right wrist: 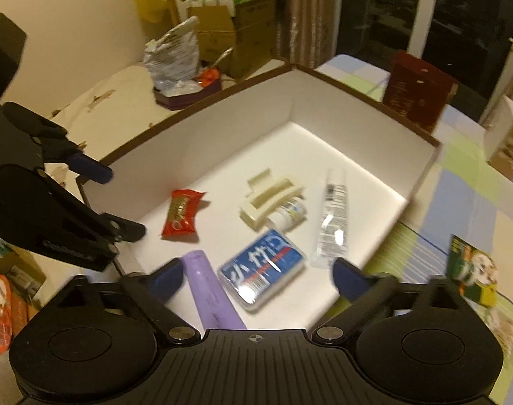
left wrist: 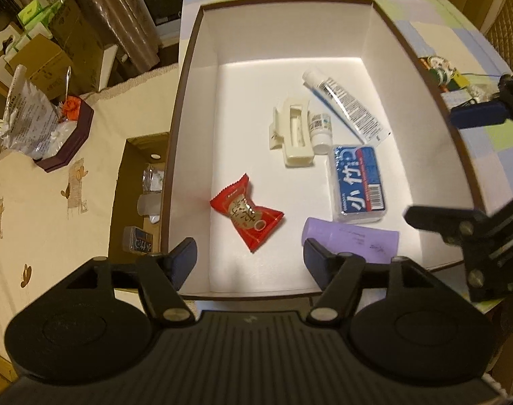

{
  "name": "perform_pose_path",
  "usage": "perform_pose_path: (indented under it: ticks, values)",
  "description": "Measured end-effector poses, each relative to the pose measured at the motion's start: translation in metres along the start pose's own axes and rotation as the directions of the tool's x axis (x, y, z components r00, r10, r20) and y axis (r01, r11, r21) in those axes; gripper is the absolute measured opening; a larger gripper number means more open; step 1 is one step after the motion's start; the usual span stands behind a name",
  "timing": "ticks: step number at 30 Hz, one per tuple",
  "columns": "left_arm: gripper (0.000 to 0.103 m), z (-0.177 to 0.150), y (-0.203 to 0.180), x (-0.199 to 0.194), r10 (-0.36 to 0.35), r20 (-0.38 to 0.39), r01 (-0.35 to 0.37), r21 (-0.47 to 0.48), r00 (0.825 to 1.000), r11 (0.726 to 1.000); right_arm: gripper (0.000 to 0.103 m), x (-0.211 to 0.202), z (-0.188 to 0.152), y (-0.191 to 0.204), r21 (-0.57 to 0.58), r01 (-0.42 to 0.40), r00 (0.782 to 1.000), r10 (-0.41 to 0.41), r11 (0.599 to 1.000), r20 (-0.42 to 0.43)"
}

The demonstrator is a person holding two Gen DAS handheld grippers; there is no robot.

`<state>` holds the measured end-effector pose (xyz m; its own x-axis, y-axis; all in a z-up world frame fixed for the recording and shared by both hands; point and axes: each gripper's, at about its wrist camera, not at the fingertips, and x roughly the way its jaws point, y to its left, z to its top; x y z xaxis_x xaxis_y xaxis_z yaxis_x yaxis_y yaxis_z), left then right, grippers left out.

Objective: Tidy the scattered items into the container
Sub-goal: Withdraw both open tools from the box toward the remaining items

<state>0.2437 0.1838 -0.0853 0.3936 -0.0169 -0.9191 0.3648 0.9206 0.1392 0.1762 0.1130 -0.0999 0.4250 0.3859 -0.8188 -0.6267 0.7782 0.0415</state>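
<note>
Now both grippers (left wrist: 250, 253) (right wrist: 258, 270) agape, empty; box (left wrist: 188, 77) holds items.

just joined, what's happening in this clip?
A person holds two grippers over a white-lined box, tidying small items into it. Both the left gripper and the right gripper are open and empty. Already in the box: red candy, purple tube, blue tissue pack, cream hair clip, small bottle and a white tube. A green packet lies outside on the table.
</note>
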Motion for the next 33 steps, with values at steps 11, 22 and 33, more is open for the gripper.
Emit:
perform_pose_path:
  ticks: [11, 22, 33]
  values:
    - [0.088, -0.009, -0.016, -0.035, 0.025, 0.047, -0.021, -0.071, 0.999, 0.997, 0.103, -0.043, -0.017, -0.011, 0.072, 0.049, 0.998, -0.051, 0.996, 0.033]
    - [0.088, -0.033, -0.049, -0.074, 0.054, 0.084, -0.044, -0.122, 0.995, 0.992, 0.103, -0.087, -0.036, -0.020, 0.124, 0.050, 0.996, -0.059, 0.991, 0.073]
    - [0.090, -0.052, -0.081, -0.110, 0.056, 0.137, -0.031, -0.179, 0.989, 0.983, 0.103, -0.122, -0.066, -0.025, 0.131, 0.047, 0.996, -0.057, 0.990, 0.073]
